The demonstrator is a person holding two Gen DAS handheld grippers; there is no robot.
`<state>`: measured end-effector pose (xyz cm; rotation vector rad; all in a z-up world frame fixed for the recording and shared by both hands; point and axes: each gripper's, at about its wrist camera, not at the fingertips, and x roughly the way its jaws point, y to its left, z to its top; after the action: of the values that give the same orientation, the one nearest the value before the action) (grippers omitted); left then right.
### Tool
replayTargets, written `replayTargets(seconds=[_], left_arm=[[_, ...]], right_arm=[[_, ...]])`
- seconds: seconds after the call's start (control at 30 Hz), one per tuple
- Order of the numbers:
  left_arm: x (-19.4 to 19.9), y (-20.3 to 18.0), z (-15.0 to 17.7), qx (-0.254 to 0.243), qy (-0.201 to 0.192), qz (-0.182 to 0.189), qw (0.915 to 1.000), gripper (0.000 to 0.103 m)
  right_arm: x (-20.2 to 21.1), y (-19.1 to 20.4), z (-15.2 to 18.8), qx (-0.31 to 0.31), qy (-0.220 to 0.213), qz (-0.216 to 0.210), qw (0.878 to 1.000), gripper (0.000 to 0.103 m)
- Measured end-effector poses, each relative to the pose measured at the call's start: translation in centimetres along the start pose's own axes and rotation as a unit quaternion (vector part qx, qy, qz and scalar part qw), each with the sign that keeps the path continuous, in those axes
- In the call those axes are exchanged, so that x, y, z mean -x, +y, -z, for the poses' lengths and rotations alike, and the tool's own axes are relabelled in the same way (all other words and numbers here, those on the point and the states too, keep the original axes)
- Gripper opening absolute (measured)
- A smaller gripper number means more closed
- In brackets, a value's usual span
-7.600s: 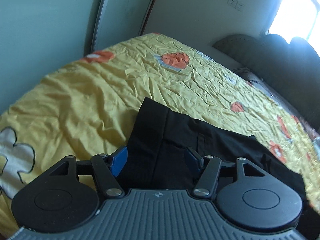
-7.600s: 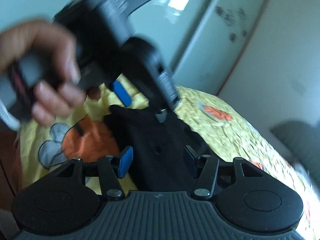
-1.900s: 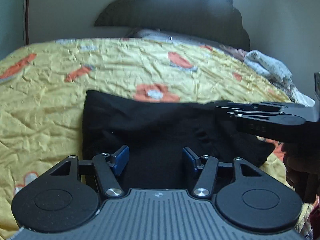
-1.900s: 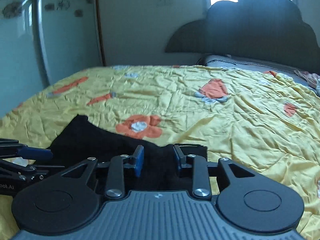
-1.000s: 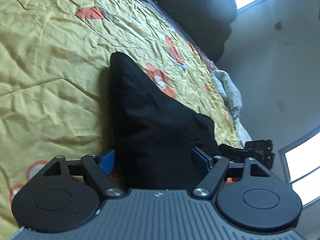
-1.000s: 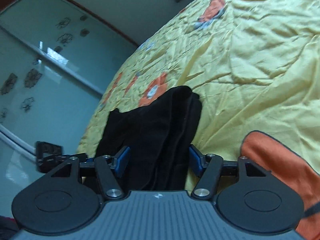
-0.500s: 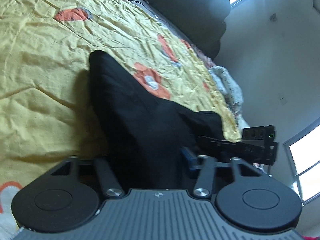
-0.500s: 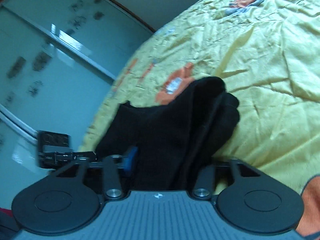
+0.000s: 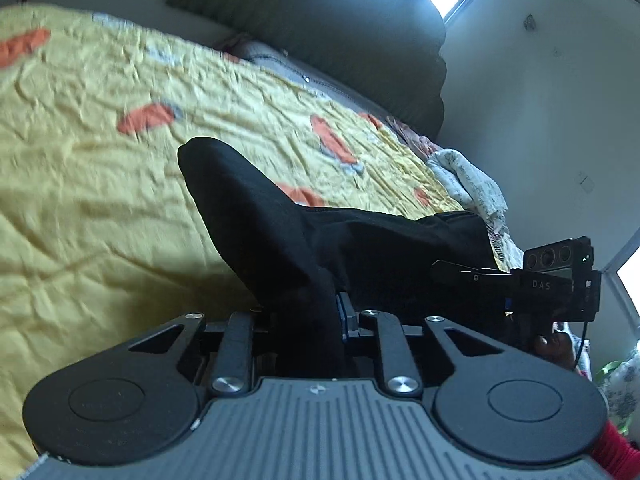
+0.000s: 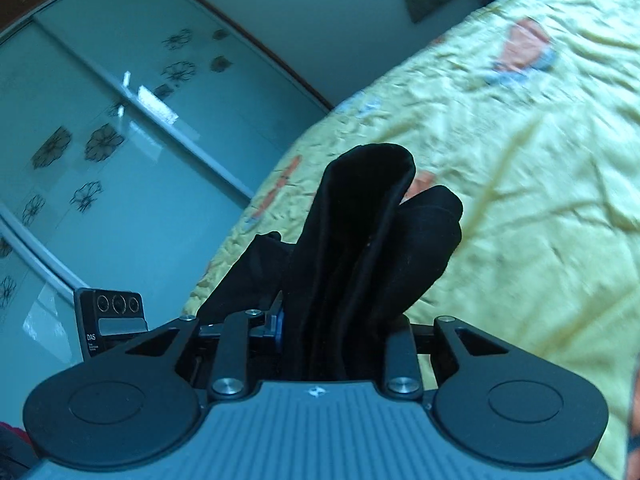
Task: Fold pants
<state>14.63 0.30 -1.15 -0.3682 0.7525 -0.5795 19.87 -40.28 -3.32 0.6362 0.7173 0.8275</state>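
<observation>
Bedroom: bed under a yellow quilt [image 9: 100,184] with orange patches, dark scalloped headboard [image 9: 360,40] at its far end, frosted sliding doors [image 10: 100,140] with flower decals beside the bed.

Left tool [image 9: 308,320]: jaws have just been closing and I see them clamped on a thick bunch of the black pants [image 9: 280,240]. Blue pad visible on the right jaw, pressed against the cloth; the left pad is buried in fabric.

Right tool [image 10: 340,332]: jaws have just been closing too, now pinched on several stacked layers of the pants [image 10: 360,240]. Blue pad shows on the left jaw against the cloth; the right one is hidden behind the folds.

Pants relative to the quilt: both gripped ends are raised off it, and the cloth runs from each tool down toward the quilt. In the left view the far corner of the pants looks like it touches the quilt; can't confirm, frame is blurred. In the right view two rounded folds stand up in front of the quilt.

Each tool shows in the other's view: right tool [image 9: 520,280] at the far end of the pants, with fingers [image 9: 556,348] under it; left tool's camera block [image 10: 112,320] against the doors.

Patterned white cloth [image 9: 468,184] lies at the quilt's far edge, below the headboard.
</observation>
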Motion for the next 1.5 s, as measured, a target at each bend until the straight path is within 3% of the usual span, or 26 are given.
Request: replayTargets(seconds=[0.3,0.63,0.93,1.03,1.27,1.3,1.37,1.5], left_arm=[[2.8,1.8,-4.0,-0.027,-0.032,-0.068,0.9968,0.021],[1.7,5.4,-8.9,-0.034,-0.059,-0.133,0.9888,0.021],[-1.1,8.8,-8.9,-0.005,-0.033,-0.166,0.9855,0.021],[-1.2,9.6,-8.7,0.008,-0.029,-0.164,0.986,0.024],[-1.1,10.0,-8.0,0.003,-0.027,-0.201,0.9791,0.047],[-1.0,10.0,-7.9,-0.001,-0.029,-0.206,0.9781,0.048],[-0.9,9.8,-7.7,-0.009,-0.032,-0.215,0.9761,0.051],[-0.8,9.2,-7.2,-0.038,-0.037,-0.24,0.9692,0.053]], right_arm=[[-5.2,3.8,-2.3,0.065,0.014,0.016,0.998,0.028],[-11.7,4.5,-5.4,0.1,0.005,0.048,0.994,0.028],[-15.9,2.4,-5.6,0.088,0.032,0.118,0.989,0.029],[-15.6,1.5,-5.3,0.071,0.03,0.127,0.989,0.038],[-13.7,0.8,-4.5,0.05,0.023,0.136,0.989,0.049],[-13.5,0.7,-4.6,0.048,0.022,0.138,0.989,0.05],[-13.0,0.6,-4.6,0.05,0.016,0.155,0.987,0.062],[-11.4,0.6,-4.4,0.055,-0.003,0.181,0.982,0.066]])
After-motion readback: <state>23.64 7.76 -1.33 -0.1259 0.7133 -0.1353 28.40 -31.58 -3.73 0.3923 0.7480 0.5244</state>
